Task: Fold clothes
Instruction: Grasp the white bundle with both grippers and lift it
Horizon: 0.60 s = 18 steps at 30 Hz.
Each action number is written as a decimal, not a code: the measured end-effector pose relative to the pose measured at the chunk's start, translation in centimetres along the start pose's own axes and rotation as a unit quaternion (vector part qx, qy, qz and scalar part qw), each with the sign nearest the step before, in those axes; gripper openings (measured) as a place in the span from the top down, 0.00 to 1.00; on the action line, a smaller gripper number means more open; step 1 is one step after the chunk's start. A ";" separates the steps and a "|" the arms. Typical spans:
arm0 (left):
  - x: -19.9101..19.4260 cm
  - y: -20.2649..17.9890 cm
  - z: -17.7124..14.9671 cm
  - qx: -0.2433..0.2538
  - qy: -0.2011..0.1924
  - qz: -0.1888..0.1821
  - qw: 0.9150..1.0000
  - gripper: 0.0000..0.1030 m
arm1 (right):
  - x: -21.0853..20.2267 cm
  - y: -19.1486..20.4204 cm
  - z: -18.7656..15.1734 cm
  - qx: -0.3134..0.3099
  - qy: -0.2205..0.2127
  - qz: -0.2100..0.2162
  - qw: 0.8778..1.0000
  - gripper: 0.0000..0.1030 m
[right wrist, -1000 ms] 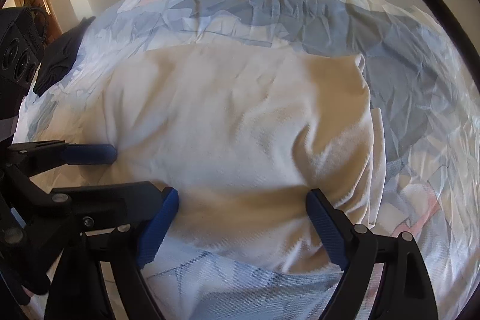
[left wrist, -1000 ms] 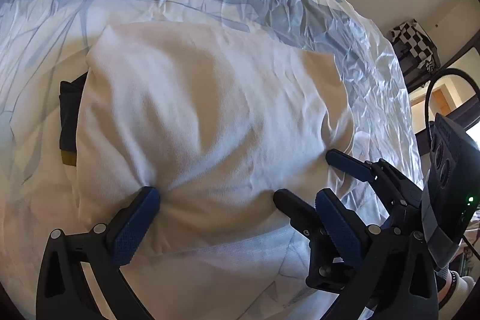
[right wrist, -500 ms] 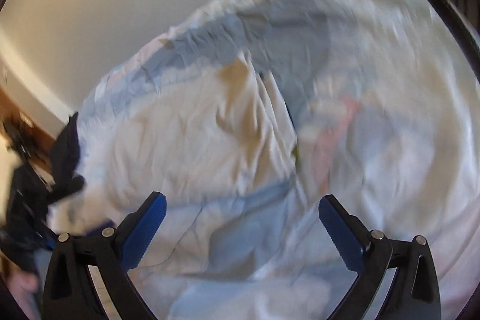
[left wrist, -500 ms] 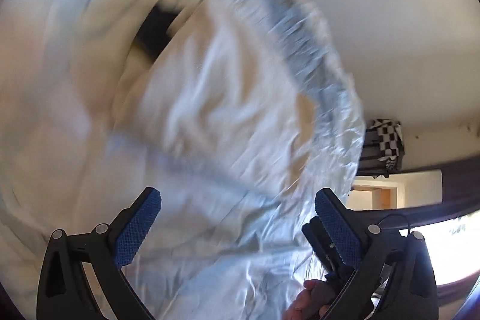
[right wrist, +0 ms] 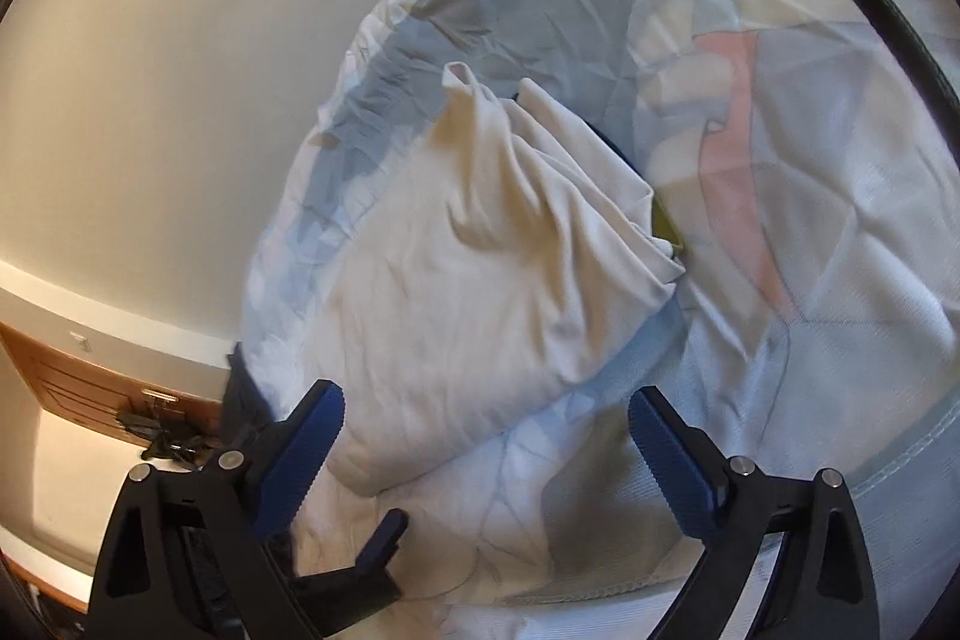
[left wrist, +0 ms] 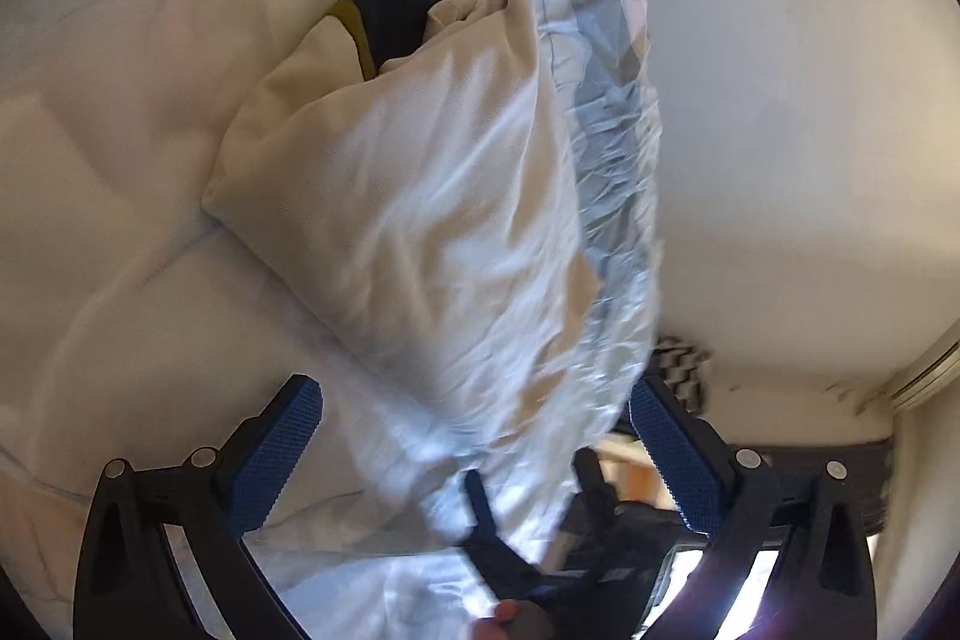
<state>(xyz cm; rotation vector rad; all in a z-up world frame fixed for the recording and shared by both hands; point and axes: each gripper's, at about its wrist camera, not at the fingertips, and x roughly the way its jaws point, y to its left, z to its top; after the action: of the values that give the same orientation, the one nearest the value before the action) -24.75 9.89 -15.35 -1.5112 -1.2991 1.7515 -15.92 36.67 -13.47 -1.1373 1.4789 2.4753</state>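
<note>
On the patterned bedsheet (right wrist: 810, 244), near the wall-side edge of the bed, lies the cream garment (right wrist: 480, 280), gathered into a compact, roughly rectangular bundle with several layers stacked at its far edge. A dark garment with a yellow-green band (left wrist: 390, 16) rests under or just behind that bundle; only a corner of it shows in the left wrist view, and a sliver of yellow-green in the right wrist view.

The left gripper (left wrist: 474, 454) stands with its blue pads spread wide, with only the sheet and the near edge of the bundle seen between them and nothing pinched. The right gripper (right wrist: 486, 454) is likewise spread; its jaws have just been closing slightly from their widest, and no cloth is caught between them. Each gripper sits just short of the bundle's near edge, and the right one also shows low in the left wrist view, with part of a hand (left wrist: 516, 622) below it.

Judged from the layering, the cream garment appears already folded, though motion blur makes the neatness of its edges hard to confirm. The dark garment probably remains to be folded.

No basket, box or drawer for clothes shows in either view; a wooden door (right wrist: 90, 382) appears at lower left of the right wrist view.
</note>
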 end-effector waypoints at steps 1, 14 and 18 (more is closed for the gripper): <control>0.2 0.0 -0.2 0.004 0.003 0.003 1.000 0.01 | -0.1 0.2 -0.1 -0.010 -0.001 0.000 1.000 0.05; -0.1 2.2 0.8 -0.065 -0.029 -0.037 0.997 0.01 | 0.5 -0.9 0.3 0.025 -0.005 0.011 1.000 0.05; -0.4 2.3 1.2 -0.072 -0.044 -0.058 0.995 0.01 | 0.3 -1.3 0.5 0.039 -0.015 0.026 0.999 0.05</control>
<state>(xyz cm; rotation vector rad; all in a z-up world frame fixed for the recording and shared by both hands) -25.24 8.15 -17.29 -1.4166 -1.5560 1.6987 -15.94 37.68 -14.51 -1.0577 1.6024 2.4331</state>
